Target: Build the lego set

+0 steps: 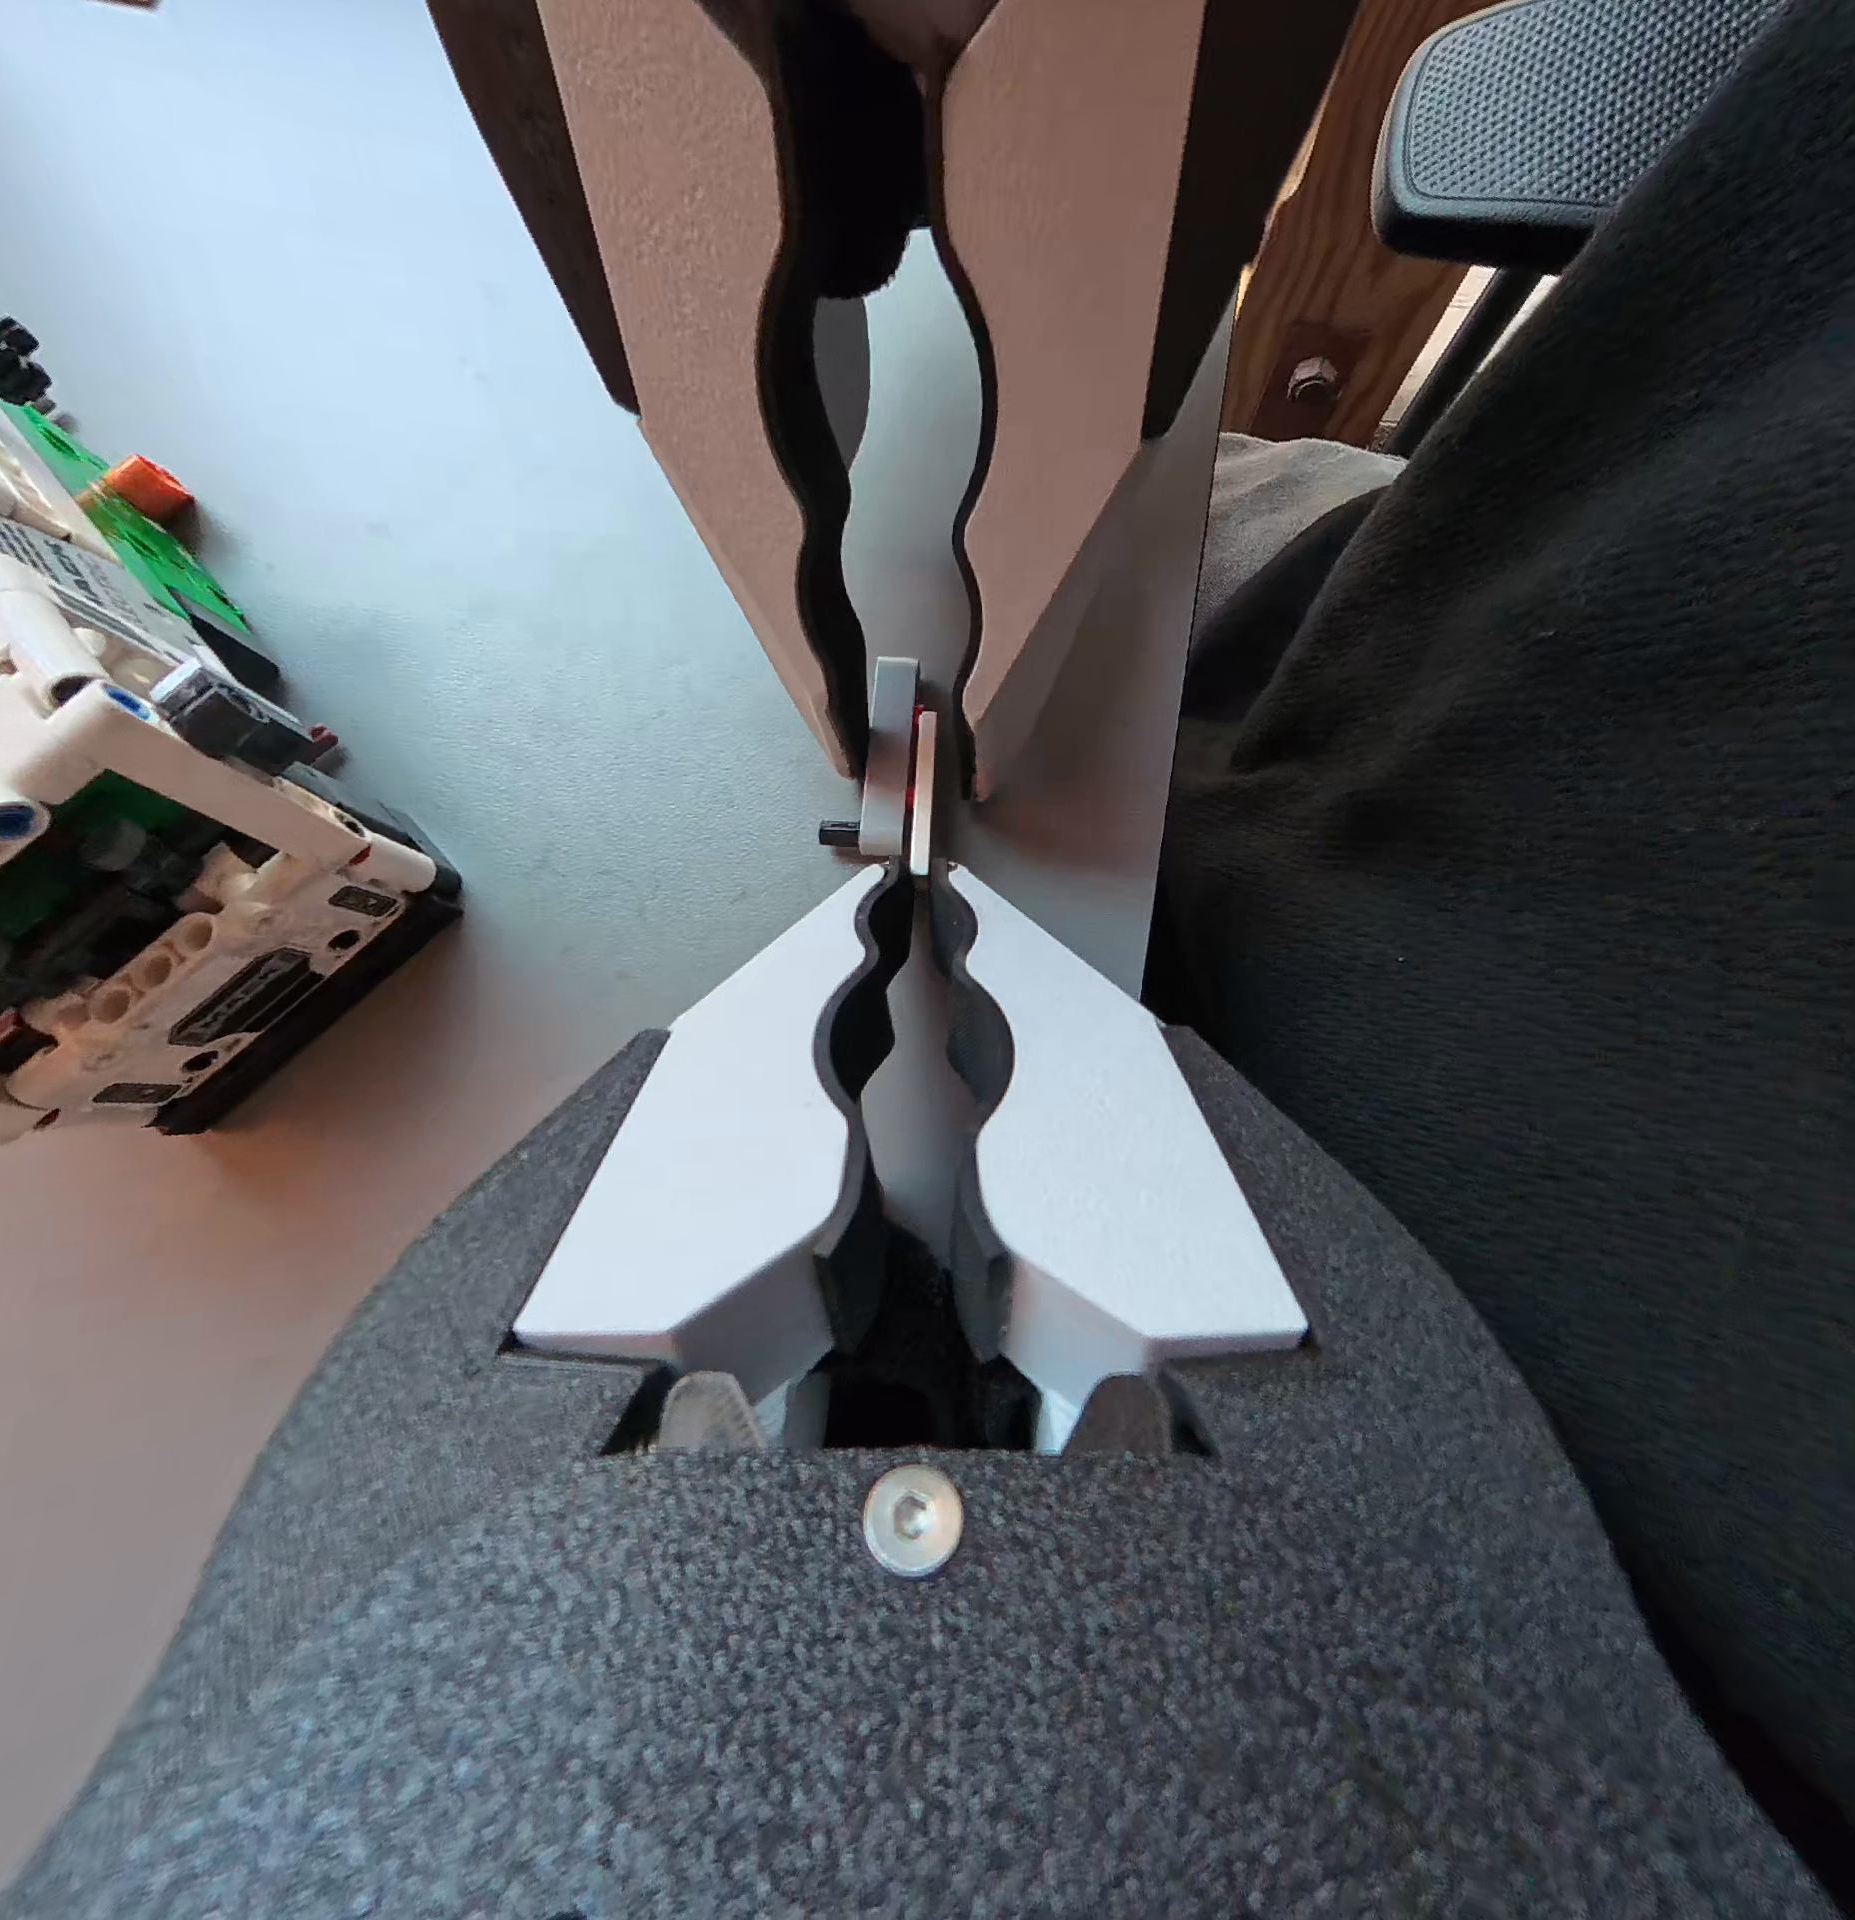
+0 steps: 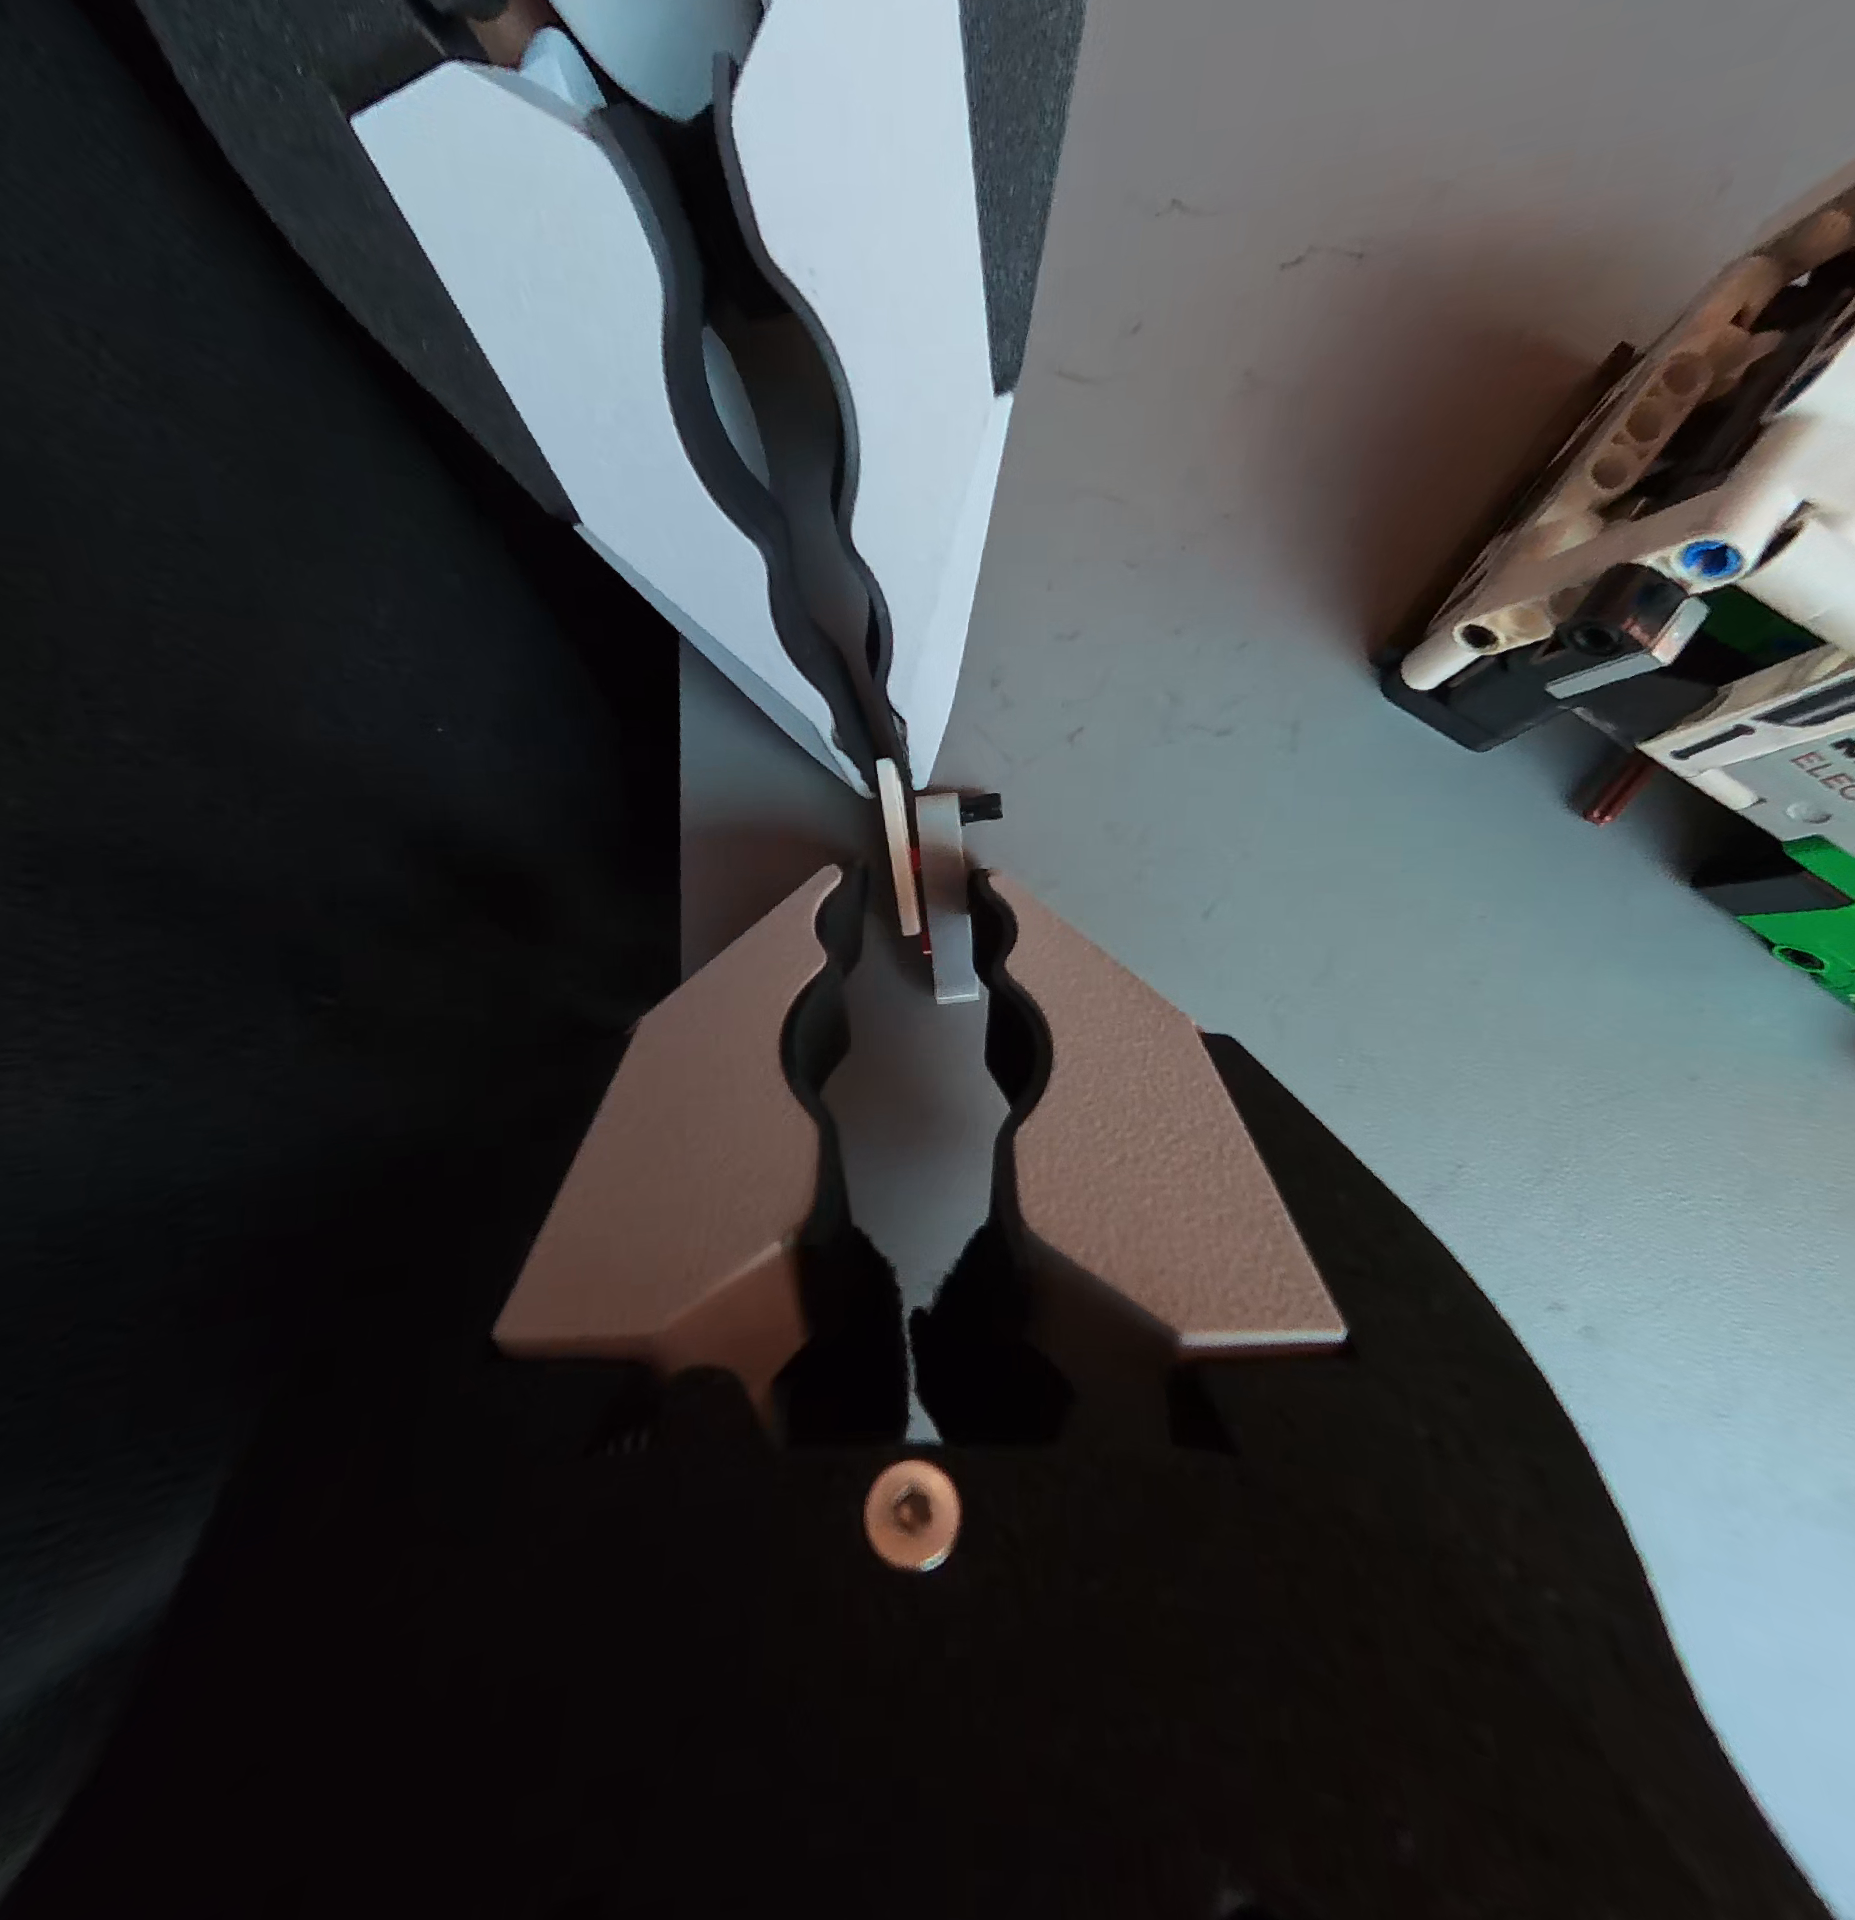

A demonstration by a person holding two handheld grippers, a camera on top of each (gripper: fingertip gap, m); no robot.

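In the left wrist view, our left hand-held gripper [image 1: 915,871] sits at frame centre, its tips pinching the lower end of a thin white plate [image 1: 925,795]. A grey lego piece [image 1: 888,764] lies against the plate, pinched from above by the right hand-held gripper [image 1: 912,774]. The partly built lego model [image 1: 164,821] rests on the worktop [image 1: 435,416] at the left edge.

In the right wrist view, our right hand-held gripper [image 2: 918,883] is pressed on the grey lego piece [image 2: 949,914] at centre, the white plate [image 2: 900,847] beside it held by the left hand-held gripper [image 2: 887,774] from the upper left. The lego model [image 2: 1712,582] sits at the right edge.

Both tools [image 2: 918,878] apparently pinch stacked grey pieces [image 2: 928,894] tip-to-tip.
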